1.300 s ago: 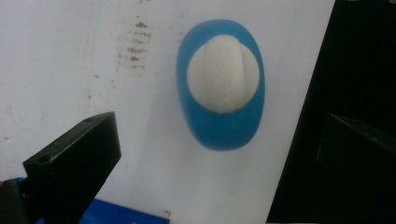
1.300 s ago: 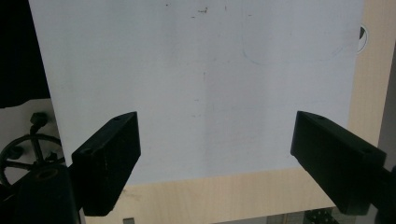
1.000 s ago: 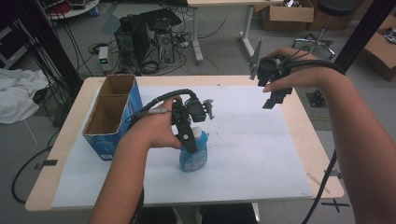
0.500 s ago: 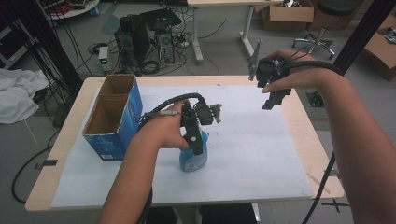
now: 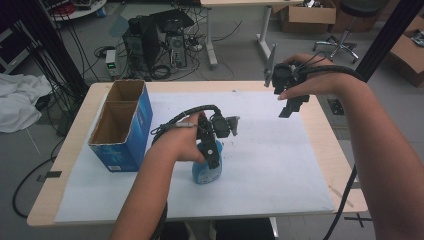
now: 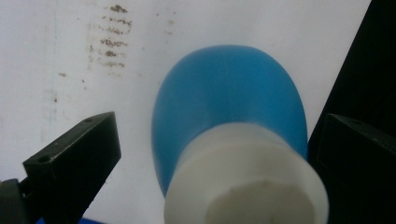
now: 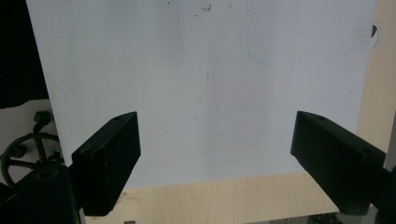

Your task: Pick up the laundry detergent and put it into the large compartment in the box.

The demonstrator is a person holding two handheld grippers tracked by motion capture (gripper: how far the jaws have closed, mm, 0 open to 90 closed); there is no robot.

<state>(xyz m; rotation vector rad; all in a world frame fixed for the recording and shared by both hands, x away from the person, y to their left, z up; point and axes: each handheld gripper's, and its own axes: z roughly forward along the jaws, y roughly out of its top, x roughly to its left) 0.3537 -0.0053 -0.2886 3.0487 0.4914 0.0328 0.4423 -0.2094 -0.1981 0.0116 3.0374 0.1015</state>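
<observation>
A blue bottle with a white cap stands on the white paper near the table's middle. My left gripper comes down on it from above. In the left gripper view its jaws are open on either side of the cap and the bottle; the left jaw stands clear of the cap, the right jaw is close beside it. My right gripper is held in the air over the table's far right, open, with nothing between its jaws, looking down on the paper.
A blue cardboard box with two open compartments stands at the table's left. Bare wooden table borders the paper on the right. Cables trail from both grippers. Computers, boxes and a chair stand on the floor beyond the table.
My left gripper has shifted a little to the right and settled over the bottle's top. The bottle has stayed put. The right gripper has hardly moved.
</observation>
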